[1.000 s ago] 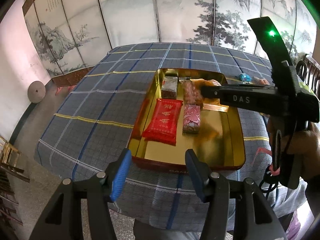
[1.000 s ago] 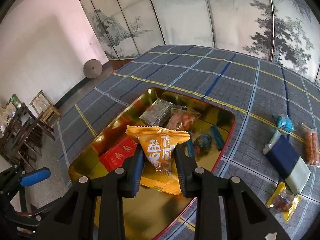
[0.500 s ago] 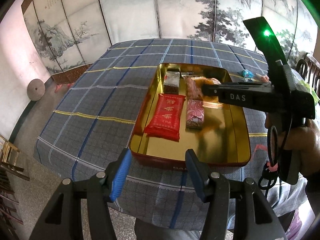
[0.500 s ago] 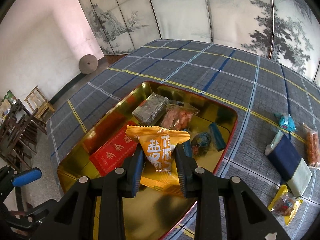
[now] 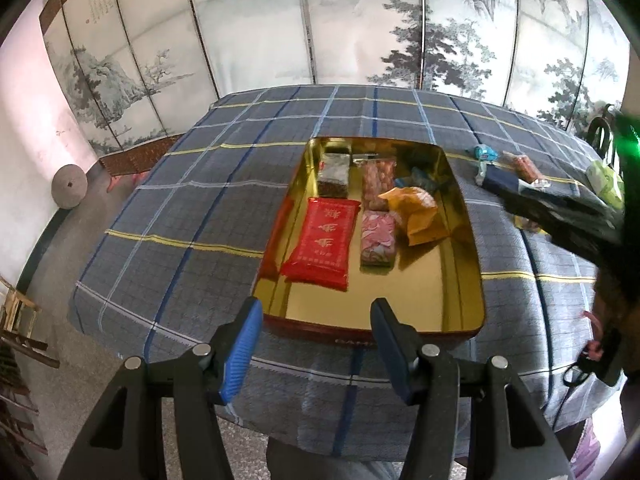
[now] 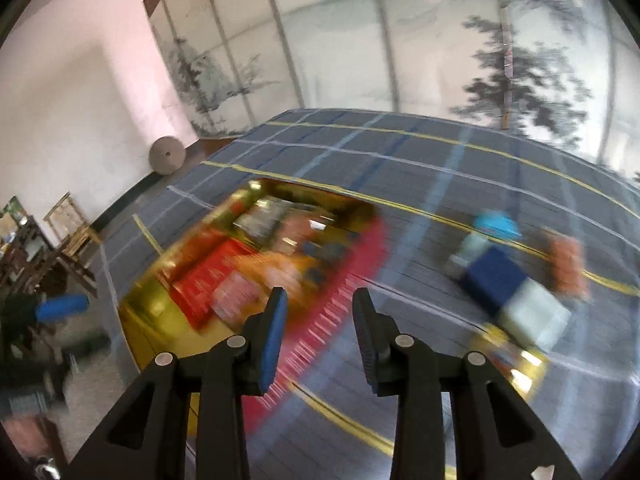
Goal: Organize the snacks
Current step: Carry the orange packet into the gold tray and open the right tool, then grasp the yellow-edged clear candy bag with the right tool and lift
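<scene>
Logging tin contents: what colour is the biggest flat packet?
Red with pale lettering, clearest in the left wrist view.

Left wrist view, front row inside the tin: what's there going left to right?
Red packet → pink packet → orange packet, all lying in the gold tin.

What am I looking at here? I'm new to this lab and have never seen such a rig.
A person holds a two-finger tool in each hand, with a fisheye camera on each tool looking along its fingers. One picture is from the left gripper, one from the right gripper; the right picture is blurred. A checked tablecloth carries a gold tin with snacks: a red packet, a pink one, an orange packet. More snacks, among them a dark blue packet, lie beside it. Both grippers are open and empty; the right's jaws have just been opening.
</scene>
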`<state>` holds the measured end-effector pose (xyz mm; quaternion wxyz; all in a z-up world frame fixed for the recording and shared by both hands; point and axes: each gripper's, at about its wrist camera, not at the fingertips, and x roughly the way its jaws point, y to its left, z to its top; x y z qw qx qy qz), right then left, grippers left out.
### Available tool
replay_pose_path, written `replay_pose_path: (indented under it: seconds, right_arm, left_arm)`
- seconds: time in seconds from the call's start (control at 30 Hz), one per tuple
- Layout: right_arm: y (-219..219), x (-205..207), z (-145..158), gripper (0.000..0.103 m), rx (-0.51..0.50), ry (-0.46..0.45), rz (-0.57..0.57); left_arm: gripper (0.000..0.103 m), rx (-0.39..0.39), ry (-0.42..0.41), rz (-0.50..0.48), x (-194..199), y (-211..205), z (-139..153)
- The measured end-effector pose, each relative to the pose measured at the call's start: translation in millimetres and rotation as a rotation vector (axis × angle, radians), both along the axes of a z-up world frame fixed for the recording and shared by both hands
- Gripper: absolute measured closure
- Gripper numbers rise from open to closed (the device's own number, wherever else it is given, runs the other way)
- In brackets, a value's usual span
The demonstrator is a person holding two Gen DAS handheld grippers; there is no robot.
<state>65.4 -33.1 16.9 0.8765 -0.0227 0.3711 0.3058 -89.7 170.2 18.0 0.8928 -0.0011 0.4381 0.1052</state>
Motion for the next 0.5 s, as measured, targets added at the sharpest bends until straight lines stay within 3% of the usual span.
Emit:
replay_pose_path:
  seconds: [0.17,0.33,0.5]
  right_arm:
    - [-63.7,0.1,-14.3,0.062,-0.079,-0.01,-0.096]
    - [-54.5,12.3,-20.9,0.062,-0.233,-0.057,0.064]
    - [-44.8,31.0,-25.8,0.063,-0.311,-0.039,0.2]
  left_arm:
    - [0.046,0.0,0.008,-0.048,4.1,-18.5,-1.8]
    - [0.046,0.023,0.021,-0.083,7.4,-32.9,-4.3]
    - [0.046,0.023,0.016,-0.088,10.5,-35.3,-2.0]
